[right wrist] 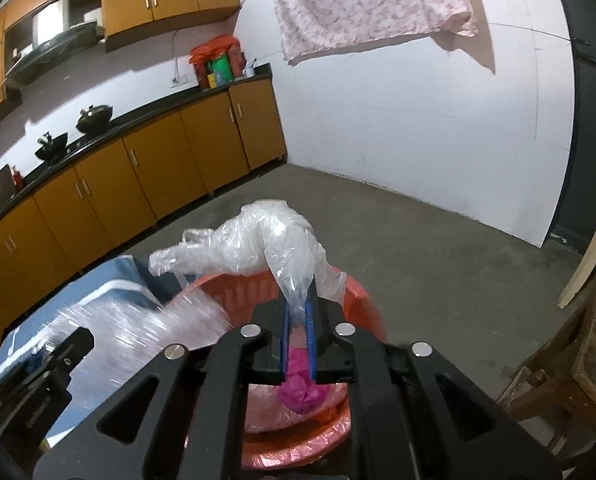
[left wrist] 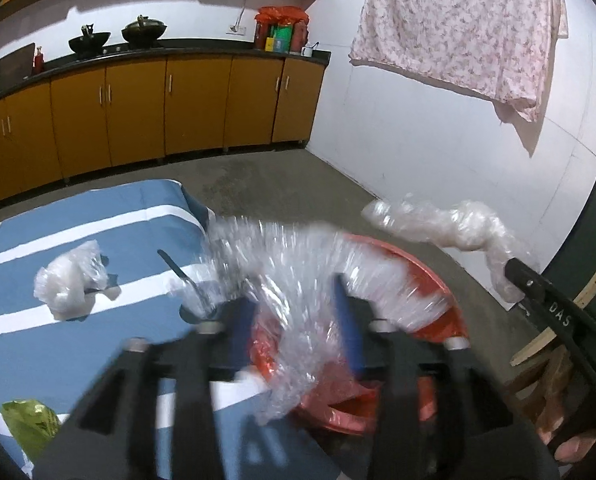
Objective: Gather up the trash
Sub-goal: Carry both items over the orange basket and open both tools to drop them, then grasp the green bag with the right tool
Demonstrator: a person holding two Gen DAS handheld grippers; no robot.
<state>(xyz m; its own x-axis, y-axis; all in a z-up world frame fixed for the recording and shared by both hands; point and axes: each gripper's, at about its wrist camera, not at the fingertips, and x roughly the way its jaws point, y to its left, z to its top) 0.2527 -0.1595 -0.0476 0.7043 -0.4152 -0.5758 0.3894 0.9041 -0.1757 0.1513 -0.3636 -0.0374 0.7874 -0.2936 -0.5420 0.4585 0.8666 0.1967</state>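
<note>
Right gripper [right wrist: 298, 312] jaws clamped on clear bag [right wrist: 266, 240] above red bin [right wrist: 362, 300] rim; left gripper [left wrist: 298, 312] jaws apart around bubble wrap [left wrist: 298, 264].

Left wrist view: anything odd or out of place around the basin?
Yes. A crumpled clear bag and a green wrapper lie on the blue striped cloth, not in the red basin. The left gripper stands open around blurred clear plastic film that drapes over the basin rim.
</note>
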